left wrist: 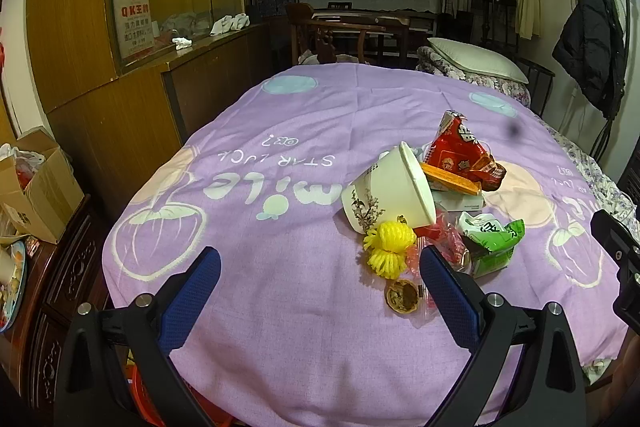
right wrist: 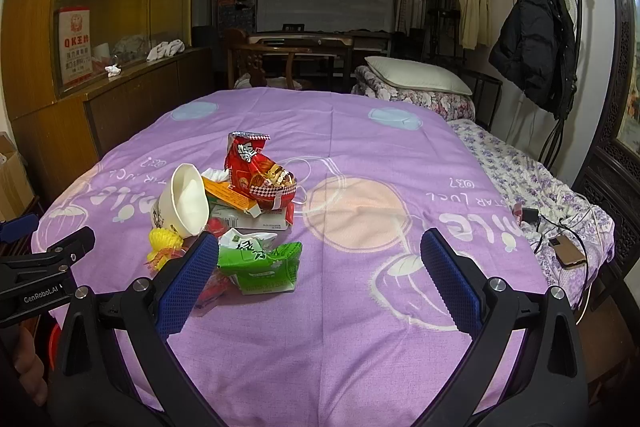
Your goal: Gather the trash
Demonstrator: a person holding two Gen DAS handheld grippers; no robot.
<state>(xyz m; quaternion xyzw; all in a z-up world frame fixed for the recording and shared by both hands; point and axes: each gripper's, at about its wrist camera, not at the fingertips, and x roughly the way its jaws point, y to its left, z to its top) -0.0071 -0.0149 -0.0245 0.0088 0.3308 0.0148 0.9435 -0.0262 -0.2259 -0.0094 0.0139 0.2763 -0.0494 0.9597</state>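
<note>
Left gripper (left wrist: 320,271), left wrist view: jaws spread wide w/ nothing between them, blue pads (left wrist: 192,297) hovering over the purple cloth (left wrist: 280,307) near the table's front edge. Trash pile sits just right of centre, by the right-hand pad: white paper bowl (left wrist: 394,189) tipped on its side, mouth to the right; yellow foam fruit net (left wrist: 390,245) touching it in front; walnut shell half (left wrist: 401,297) nearest the camera; red snack bag (left wrist: 460,147) standing behind; orange box (left wrist: 450,179) wedged between bowl and bag; green wrapper (left wrist: 494,241) at right; clear red-tinted film (left wrist: 448,247) under the heap. Right gripper (right wrist: 320,269), right wrist view: likewise wide open & empty, its left-hand pad overlapping the pile's near edge. Same pile lies left of centre; green wrapper (right wrist: 260,265) closest, red snack bag (right wrist: 260,171) upright behind, paper bowl (right wrist: 186,201) at far left, foam net (right wrist: 164,245) below it, a flat white carton (right wrist: 260,221) under the stack. Handling, est.: everything looks light; bags & film soft, crinkly, likely slippery, so pinch a crumpled fold or the sealed top edge. Bowl is thin, crushable; take it by the rim. Net is springy; grip across the middle. Shell is small, hard, brittle; needs a fingertip pinch.
</note>
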